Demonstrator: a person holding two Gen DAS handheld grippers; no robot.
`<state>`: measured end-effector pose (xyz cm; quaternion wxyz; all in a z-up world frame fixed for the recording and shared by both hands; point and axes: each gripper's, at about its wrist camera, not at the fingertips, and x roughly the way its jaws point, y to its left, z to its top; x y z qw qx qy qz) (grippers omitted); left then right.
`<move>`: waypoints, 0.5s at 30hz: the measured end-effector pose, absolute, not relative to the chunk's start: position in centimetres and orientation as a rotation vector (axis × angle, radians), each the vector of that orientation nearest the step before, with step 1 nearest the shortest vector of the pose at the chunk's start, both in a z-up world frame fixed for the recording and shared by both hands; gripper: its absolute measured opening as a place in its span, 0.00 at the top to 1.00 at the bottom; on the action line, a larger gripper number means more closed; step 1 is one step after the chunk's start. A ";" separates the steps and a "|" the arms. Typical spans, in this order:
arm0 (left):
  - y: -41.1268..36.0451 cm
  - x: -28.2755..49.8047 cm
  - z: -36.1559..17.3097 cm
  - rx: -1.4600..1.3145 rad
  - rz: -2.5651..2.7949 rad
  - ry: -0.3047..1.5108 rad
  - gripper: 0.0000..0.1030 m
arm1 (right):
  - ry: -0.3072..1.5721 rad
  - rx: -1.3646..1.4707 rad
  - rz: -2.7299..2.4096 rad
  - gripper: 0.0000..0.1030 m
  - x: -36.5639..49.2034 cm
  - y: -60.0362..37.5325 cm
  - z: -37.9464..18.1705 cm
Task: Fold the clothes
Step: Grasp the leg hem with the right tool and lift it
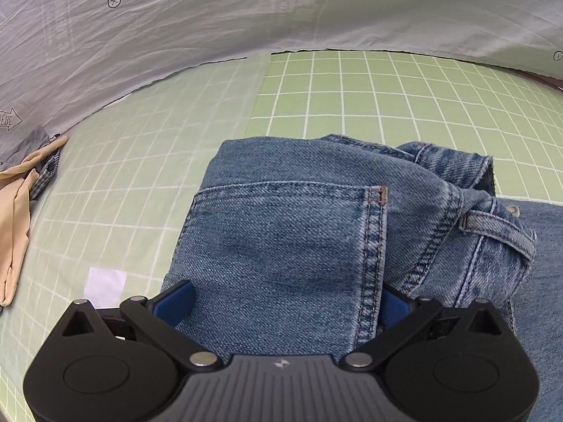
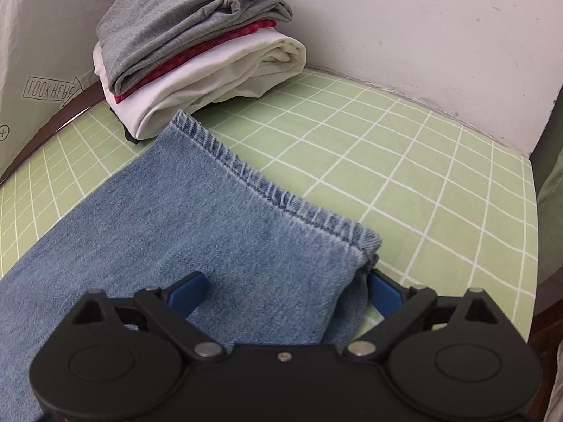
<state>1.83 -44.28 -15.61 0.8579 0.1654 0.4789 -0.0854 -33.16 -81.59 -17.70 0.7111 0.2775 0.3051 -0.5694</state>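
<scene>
A pair of blue jeans lies on a green checked sheet. In the left wrist view its waist end with a back pocket and belt loop fills the middle. My left gripper has its jaws wide apart on either side of the pocket cloth, which lies between them. In the right wrist view the hemmed leg end lies flat. My right gripper also has its jaws wide apart, with the leg cloth between the blue fingers.
A stack of folded clothes, grey on red on white, stands at the back by the white wall. A beige garment and grey cloth lie at the left. A printed grey sheet hangs behind. The bed edge is at the right.
</scene>
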 end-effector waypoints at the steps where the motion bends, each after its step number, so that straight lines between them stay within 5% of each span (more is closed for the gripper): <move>1: -44.2 1.8 -15.6 0.347 -0.179 1.003 0.00 | 0.668 0.608 -1.249 0.36 -33.1 -81.4 -17.6; 2: -44.2 1.8 -15.6 0.346 -0.180 1.000 0.00 | 0.662 0.611 -1.231 0.54 -33.0 -81.2 -17.4; 5: -44.1 1.9 -15.5 0.347 -0.185 1.006 0.00 | 0.643 0.628 -1.184 0.81 -32.8 -80.9 -17.0; 8: -44.0 2.5 -15.2 0.349 -0.196 1.042 0.00 | 0.615 0.669 -1.176 0.89 -33.1 -81.0 -16.2; 15: -42.6 2.7 -13.8 0.298 -0.239 1.084 0.00 | 0.546 0.548 -1.066 0.91 -30.5 -78.0 -12.0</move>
